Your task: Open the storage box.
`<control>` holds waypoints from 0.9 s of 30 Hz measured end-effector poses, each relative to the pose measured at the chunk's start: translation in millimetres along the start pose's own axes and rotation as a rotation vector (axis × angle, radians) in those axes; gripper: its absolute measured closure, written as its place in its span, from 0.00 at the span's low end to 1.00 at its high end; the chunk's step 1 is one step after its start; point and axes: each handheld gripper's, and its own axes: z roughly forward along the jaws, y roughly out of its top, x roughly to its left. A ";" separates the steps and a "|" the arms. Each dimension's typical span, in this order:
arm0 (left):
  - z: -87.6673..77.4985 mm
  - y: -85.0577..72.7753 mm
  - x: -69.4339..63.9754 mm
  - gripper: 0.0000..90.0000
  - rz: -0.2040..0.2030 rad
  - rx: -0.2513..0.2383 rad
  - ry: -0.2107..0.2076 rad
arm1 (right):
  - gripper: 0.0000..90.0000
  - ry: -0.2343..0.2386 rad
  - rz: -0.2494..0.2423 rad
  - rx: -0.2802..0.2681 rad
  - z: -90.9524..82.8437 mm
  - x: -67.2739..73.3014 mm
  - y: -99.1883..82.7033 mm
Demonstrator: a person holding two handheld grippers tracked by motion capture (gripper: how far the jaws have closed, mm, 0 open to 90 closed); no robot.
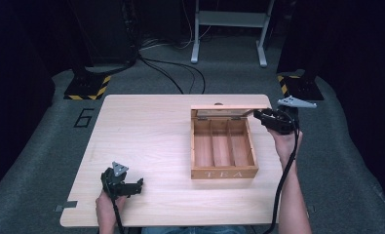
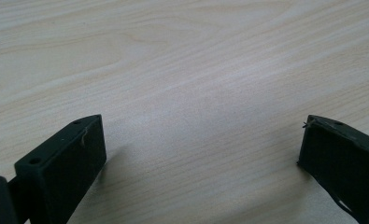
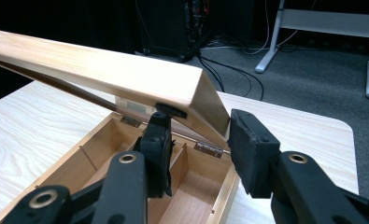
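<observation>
Right gripper (image 3: 196,149) has its jaws apart, straddling the tea box (image 1: 223,145) lid's (image 3: 126,74) corner; actual contact is unclear. Left gripper (image 2: 201,154) gapes wide over bare table (image 2: 182,70).

Left tongs (image 1: 140,185) gape; right tongs (image 1: 257,116) part-spread.

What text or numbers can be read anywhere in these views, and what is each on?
"TEA": pale capitals on the front wall of the open light-wood compartment box on the pale wooden table.
"6": dark numeral on the grey carpet floor left of the table's far corner.
The yellow-and-black striped floor plates carry hazard stripes, no words.
No lettering is legible in either gripper view.
</observation>
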 end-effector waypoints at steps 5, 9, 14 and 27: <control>0.0 0.0 0.0 0.00 0.000 0.000 0.000 | 0.67 0.001 0.001 0.000 -0.1 -0.1 -0.2; 0.0 0.0 0.0 0.00 0.000 0.000 0.000 | 0.67 0.001 0.001 0.001 -0.1 -0.1 -0.2; 0.0 0.1 0.2 0.00 0.000 0.001 0.000 | 0.67 0.000 0.001 0.001 0.1 -0.1 -0.1; 0.1 0.1 0.6 0.00 -0.001 0.002 -0.002 | 0.67 0.001 0.000 0.003 0.2 -0.3 0.1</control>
